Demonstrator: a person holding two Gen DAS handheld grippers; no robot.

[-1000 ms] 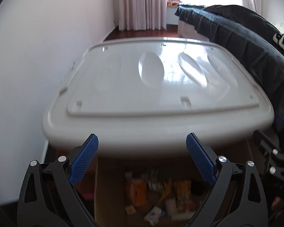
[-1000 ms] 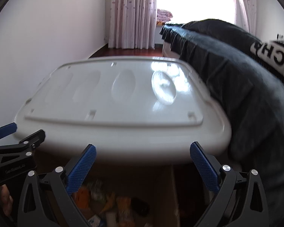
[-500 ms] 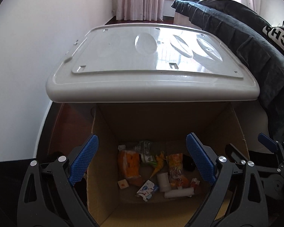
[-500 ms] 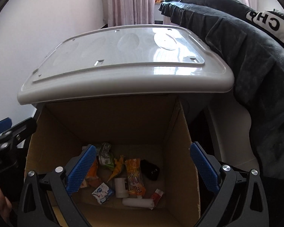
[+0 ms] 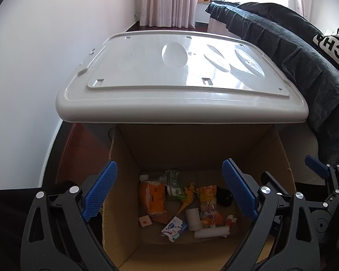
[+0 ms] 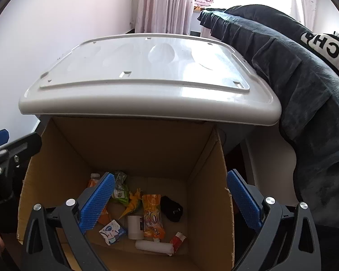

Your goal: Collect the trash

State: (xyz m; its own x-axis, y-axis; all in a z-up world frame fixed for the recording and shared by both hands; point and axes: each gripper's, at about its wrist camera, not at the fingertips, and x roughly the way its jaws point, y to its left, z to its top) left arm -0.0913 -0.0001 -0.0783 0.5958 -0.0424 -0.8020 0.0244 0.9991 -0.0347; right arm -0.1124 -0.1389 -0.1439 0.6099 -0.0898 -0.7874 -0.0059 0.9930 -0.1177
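Both grippers hang over the open cardboard box (image 5: 124, 158), looking down into it. Left gripper (image 5: 169, 189) has its jaws spread wide w/ nothing between them; right gripper (image 6: 169, 198) likewise wide apart & empty. Trash sits on the box floor, well below both: orange snack bag (image 5: 152, 197), green wrapper (image 5: 171, 180), orange-yellow packet (image 5: 208, 205), white roll (image 5: 193, 219) standing up, white tube (image 5: 211, 231), blue-white carton (image 5: 174, 225), black lump (image 5: 223, 196) toward the right wall.

Key relation: the pile lies straight down-fwd of both grippers, roughly centred between each pair of fingers. In the right view the pile sits left of centre, right gripper's left finger overlapping the orange bag; in the left view it sits about mid-gap. So neither arm looks clearly nearer, I'd say. White tube's long axis runs left-right across the box, along the near edge of the pile; orange-yellow packet's runs near-far.

Grey plastic lid (image 5: 180, 72) overhangs the box's far side; dark blanket (image 5: 305, 67) on the right. No trash visible outside the box, so collecting looks largely done, or the next item is out of view.
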